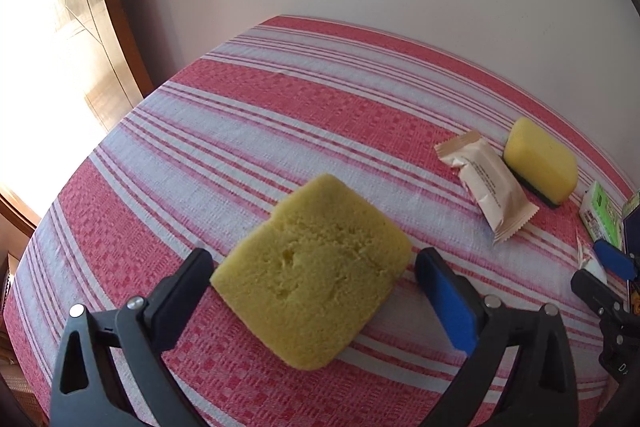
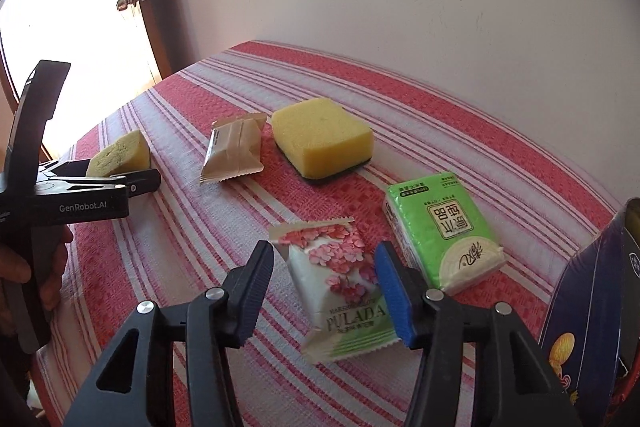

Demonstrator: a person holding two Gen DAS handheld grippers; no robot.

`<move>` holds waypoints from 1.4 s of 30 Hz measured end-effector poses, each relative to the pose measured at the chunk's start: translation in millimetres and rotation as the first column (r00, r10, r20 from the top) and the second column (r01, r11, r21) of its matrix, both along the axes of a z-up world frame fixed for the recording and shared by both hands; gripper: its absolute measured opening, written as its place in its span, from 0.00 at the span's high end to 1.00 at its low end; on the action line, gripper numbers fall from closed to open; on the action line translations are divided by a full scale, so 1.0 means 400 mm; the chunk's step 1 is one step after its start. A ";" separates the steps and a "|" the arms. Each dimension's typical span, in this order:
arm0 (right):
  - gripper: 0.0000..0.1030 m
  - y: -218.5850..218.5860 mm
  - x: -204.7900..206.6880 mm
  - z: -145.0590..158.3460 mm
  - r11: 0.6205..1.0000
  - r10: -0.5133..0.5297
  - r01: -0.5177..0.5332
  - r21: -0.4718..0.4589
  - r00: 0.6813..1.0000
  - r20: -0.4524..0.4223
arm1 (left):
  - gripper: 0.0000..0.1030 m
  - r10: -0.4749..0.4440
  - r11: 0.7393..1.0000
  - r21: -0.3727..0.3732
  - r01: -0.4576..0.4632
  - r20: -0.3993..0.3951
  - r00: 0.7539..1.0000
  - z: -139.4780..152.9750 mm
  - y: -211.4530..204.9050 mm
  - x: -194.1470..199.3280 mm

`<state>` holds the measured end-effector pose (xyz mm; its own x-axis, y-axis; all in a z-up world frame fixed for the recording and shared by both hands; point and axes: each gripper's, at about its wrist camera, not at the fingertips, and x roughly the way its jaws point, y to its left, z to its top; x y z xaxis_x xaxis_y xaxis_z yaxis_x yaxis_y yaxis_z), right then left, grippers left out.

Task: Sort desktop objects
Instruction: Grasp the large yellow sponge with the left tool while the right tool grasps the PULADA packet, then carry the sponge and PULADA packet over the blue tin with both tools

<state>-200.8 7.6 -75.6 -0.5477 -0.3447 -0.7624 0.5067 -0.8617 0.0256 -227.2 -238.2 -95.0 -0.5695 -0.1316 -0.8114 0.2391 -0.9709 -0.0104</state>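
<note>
A worn yellow sponge point(image 1: 312, 267) sits tilted between the fingers of my left gripper point(image 1: 314, 254), and its corners touch both pads, so the gripper is shut on it. The right wrist view shows this sponge point(image 2: 116, 155) at the table's far left. My right gripper point(image 2: 325, 251) straddles a white marshmallow packet point(image 2: 336, 279) with pink flowers that lies on the cloth. The blue pad point(image 2: 396, 295) meets the packet's right edge. A strip of cloth shows between the packet and the black finger point(image 2: 256, 291), so this gripper is open.
A beige snack packet point(image 2: 234, 151), a yellow sponge with a dark scrub layer point(image 2: 324, 143) and a green tissue pack point(image 2: 444, 231) lie on the red-striped tablecloth point(image 2: 460, 115). A dark blue box point(image 2: 592, 307) stands at the right edge. A wall runs behind and a door point(image 1: 100, 39) is at left.
</note>
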 end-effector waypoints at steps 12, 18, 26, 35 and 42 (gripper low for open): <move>0.59 0.000 0.008 -0.001 1.000 0.011 -0.011 0.002 1.000 0.003 | 0.02 -0.040 0.999 0.030 0.041 -0.017 0.999 0.001 -0.001 0.007; 0.59 0.005 0.059 0.036 1.000 0.012 -0.012 0.004 0.994 -0.109 | 0.26 -0.047 0.999 0.021 0.047 -0.038 0.998 0.014 0.013 0.037; 0.59 0.018 0.095 0.068 0.998 0.007 -0.019 -0.056 0.977 -0.215 | 0.33 -0.037 0.999 0.028 0.038 -0.057 0.998 0.025 0.012 0.057; 0.59 0.073 0.144 0.111 0.983 -0.133 0.078 -0.167 0.926 -0.352 | 0.33 0.014 0.998 -0.061 -0.030 -0.248 0.969 0.104 0.050 0.143; 0.59 0.098 0.190 0.116 0.976 -0.169 0.101 -0.190 0.907 -0.385 | 0.33 0.004 0.994 -0.105 -0.044 -0.356 0.934 0.137 0.077 0.176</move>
